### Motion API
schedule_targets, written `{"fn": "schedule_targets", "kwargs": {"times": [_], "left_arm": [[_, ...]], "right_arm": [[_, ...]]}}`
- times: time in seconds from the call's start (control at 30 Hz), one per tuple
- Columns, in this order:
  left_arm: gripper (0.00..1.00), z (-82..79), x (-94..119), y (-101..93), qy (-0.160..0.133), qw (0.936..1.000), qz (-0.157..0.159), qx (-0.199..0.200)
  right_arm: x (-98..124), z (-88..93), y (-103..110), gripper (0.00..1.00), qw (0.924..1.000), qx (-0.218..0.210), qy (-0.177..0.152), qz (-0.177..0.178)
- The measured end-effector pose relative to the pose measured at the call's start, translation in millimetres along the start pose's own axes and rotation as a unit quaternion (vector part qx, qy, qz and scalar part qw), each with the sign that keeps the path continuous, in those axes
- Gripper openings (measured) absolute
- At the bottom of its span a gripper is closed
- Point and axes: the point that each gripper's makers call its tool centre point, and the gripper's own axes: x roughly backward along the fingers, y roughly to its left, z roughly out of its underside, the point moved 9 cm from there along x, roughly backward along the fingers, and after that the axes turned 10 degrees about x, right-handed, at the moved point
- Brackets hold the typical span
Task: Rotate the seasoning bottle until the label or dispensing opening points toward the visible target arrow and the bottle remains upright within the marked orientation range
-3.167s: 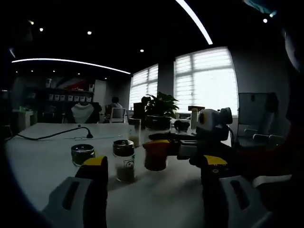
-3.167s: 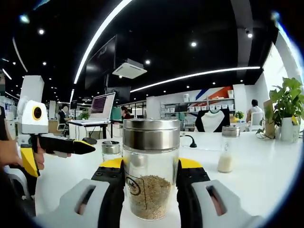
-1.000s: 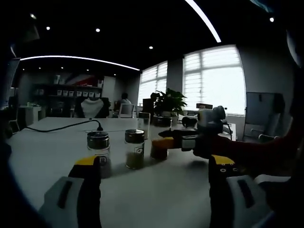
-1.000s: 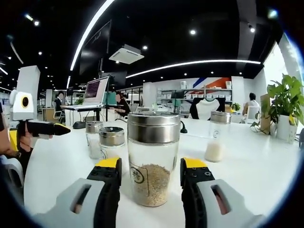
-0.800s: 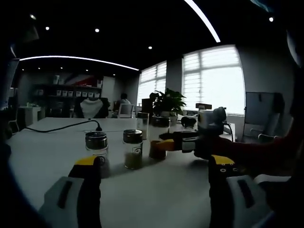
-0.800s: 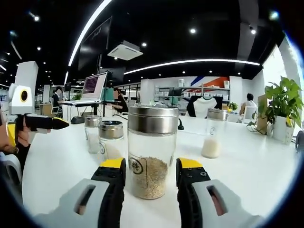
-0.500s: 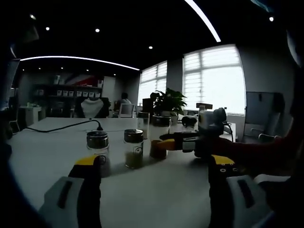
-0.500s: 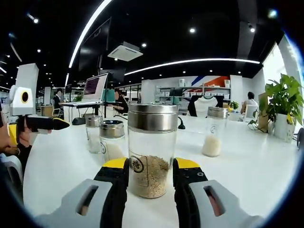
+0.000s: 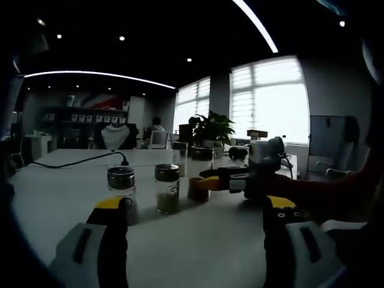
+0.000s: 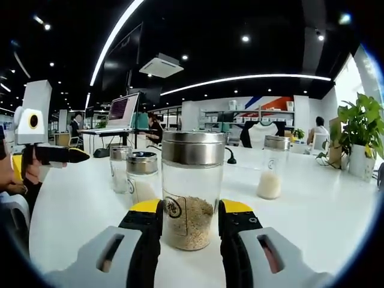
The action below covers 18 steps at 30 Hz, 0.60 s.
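seasoning bottle [image 10: 190,191] upright, white table [image 10: 324,210], dim office

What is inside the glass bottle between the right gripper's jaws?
The bottle holds tan grains filling about its lower third; above them the glass is empty. A metal lid closes the top, hiding any dispensing holes. The right gripper covers the bottle's lower sides.
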Motion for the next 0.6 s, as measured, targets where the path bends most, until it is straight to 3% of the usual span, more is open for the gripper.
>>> {"fn": "schedule_targets", "kwargs": {"times": [0.17, 0.3, 0.6], "left_arm": [[0.99, -1.2, 0.0, -0.1, -0.001, 1.0, 0.0, -0.001], [0.99, -0.6, 0.0, 0.5, -0.001, 1.0, -0.003, -0.001], [1.0, 0.2, -0.7, 1.0, 0.0, 1.0, -0.008, -0.002]], "right_arm": [[2.2, -2.4, 0.3, 0.36, 1.0, 0.001, 0.002, 0.003], [8.0, -6.7, 0.3, 0.47, 0.9999, 0.003, -0.003, 0.012], [28.6, -8.1, -0.9, 0.61, 0.9997, -0.001, -0.004, 0.023]]}}
